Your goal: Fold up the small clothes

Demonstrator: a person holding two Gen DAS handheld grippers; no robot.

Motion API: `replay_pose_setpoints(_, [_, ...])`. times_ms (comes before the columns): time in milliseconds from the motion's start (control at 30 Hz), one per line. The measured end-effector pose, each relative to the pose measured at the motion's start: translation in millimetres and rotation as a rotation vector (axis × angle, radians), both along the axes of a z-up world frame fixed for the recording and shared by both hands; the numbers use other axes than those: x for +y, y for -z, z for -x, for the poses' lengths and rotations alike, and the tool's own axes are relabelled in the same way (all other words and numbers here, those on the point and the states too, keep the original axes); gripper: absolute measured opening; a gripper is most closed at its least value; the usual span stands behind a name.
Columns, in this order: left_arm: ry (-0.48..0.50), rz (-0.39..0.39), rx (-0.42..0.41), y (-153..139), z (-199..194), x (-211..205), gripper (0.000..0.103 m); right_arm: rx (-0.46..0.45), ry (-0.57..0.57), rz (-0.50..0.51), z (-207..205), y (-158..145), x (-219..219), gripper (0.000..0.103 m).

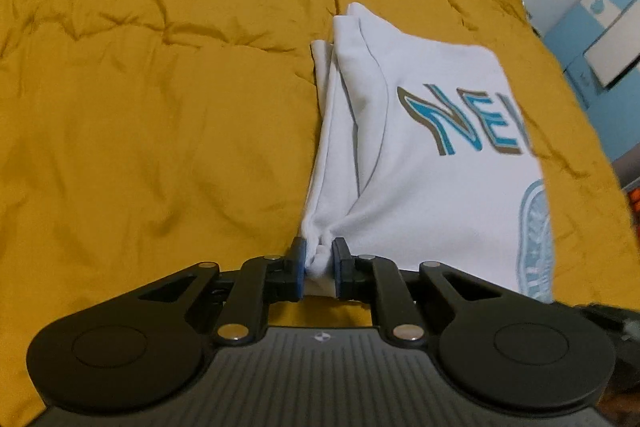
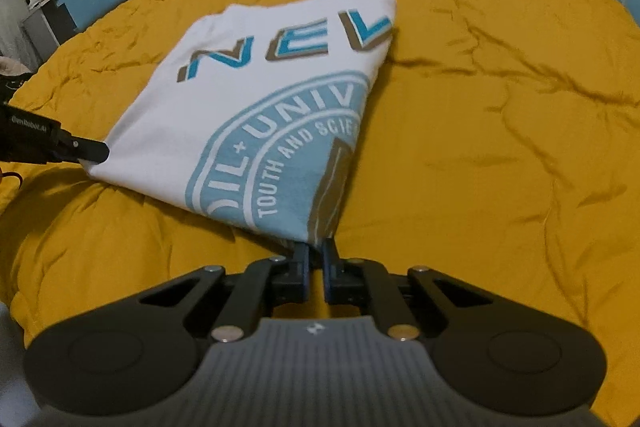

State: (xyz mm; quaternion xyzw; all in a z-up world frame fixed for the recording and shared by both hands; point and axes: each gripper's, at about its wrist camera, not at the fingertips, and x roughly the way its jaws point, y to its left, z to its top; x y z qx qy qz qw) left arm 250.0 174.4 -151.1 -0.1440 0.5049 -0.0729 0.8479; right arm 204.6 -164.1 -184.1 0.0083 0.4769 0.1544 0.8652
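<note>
White shirt (image 2: 256,99) pinched between both grippers

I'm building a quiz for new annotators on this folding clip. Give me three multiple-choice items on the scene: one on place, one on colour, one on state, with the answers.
1. Where does the white T-shirt lie?
A. on a wooden floor
B. on the yellow quilt
C. in a basket

2. What colour is the round print on the shirt?
A. red
B. black
C. light blue

3. How do the two grippers stand?
A. both shut on the shirt
B. both open above it
C. one shut, one away from it

Answers:
1. B, yellow quilt surrounds the shirt in both views.
2. C, the right wrist view shows a light blue seal with white lettering.
3. A, the left gripper pinches a bunched white corner, and the right gripper clamps the printed edge.
</note>
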Motion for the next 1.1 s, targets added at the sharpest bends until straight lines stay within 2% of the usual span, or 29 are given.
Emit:
replay_pose_setpoints(100, [-0.005,-0.034,0.000,-2.0,3.5,-1.4,0.024,0.009,0.004,-0.019,-1.5,2.0,-4.9,0.000])
replay_pose_setpoints(167, [0.016,-0.084,0.003,-5.6,8.3,-3.1,0.029,0.008,0.001,-0.024,-1.3,0.2,-6.2,0.000])
replay_pose_setpoints(433, [0.074,-0.263,0.024,-33.0,23.0,-3.4,0.040,0.055,0.013,-0.063,0.9,-14.6,-29.3,0.000])
replay_pose_setpoints(500, [0.061,-0.319,0.016,-45.3,20.6,-2.6,0.040,0.036,0.035,-0.082,-1.5,-23.9,-40.4,0.003])
replay_pose_setpoints(533, [0.063,-0.319,-0.004,-50.3,17.7,-0.7,0.040,0.025,0.044,-0.088,-3.2,-28.2,-44.3,0.008])
replay_pose_setpoints(567, [0.067,-0.300,-0.026,-56.1,15.2,1.8,0.044,0.017,0.054,-0.099,-6.9,-32.9,-49.0,0.020])
replay_pose_setpoints(600, [0.068,-0.270,-0.046,-61.0,11.4,4.6,0.046,0.011,0.065,-0.116,-11.3,-36.9,-53.4,0.027])
replay_pose_setpoints(633, [0.063,-0.235,-0.071,-66.1,6.3,7.2,0.053,0.006,0.073,-0.134,-15.5,-39.5,-56.1,0.035])
replay_pose_setpoints(700, [0.058,-0.176,-0.128,-71.9,-3.9,9.9,0.065,-0.004,0.090,-0.160,-27.2,-44.0,-59.9,0.036])
replay_pose_setpoints(733, [0.054,-0.140,-0.151,-71.7,-10.7,10.2,0.072,-0.009,0.098,-0.168,-31.9,-45.0,-59.9,0.043])
replay_pose_setpoints(767, [0.046,-0.089,-0.170,-70.1,-17.7,11.6,0.077,-0.016,0.105,-0.182,-38.8,-46.6,-60.3,0.049])
replay_pose_setpoints(833, [0.015,0.074,-0.190,-60.6,-35.3,20.8,0.082,-0.032,0.118,-0.216,-52.6,-48.5,-61.3,0.055])
replay_pose_setpoints(900, [-0.029,0.205,-0.169,-45.6,-53.9,25.8,0.085,-0.034,0.129,-0.266,-68.0,-48.3,-65.0,0.060])
replay_pose_setpoints(933, [-0.061,0.250,-0.141,-33.6,-65.3,29.8,0.086,-0.028,0.138,-0.296,-77.3,-47.0,-66.3,0.067])
replay_pose_setpoints(1033, [-0.129,0.256,-0.041,-3.2,-92.8,33.0,0.086,0.004,0.172,-0.380,-100.7,-38.3,-71.2,0.070])
replay_pose_setpoints(1100, [-0.154,0.301,-0.018,13.3,-105.5,36.3,0.086,0.019,0.199,-0.400,-115.4,-30.6,-72.4,0.075])
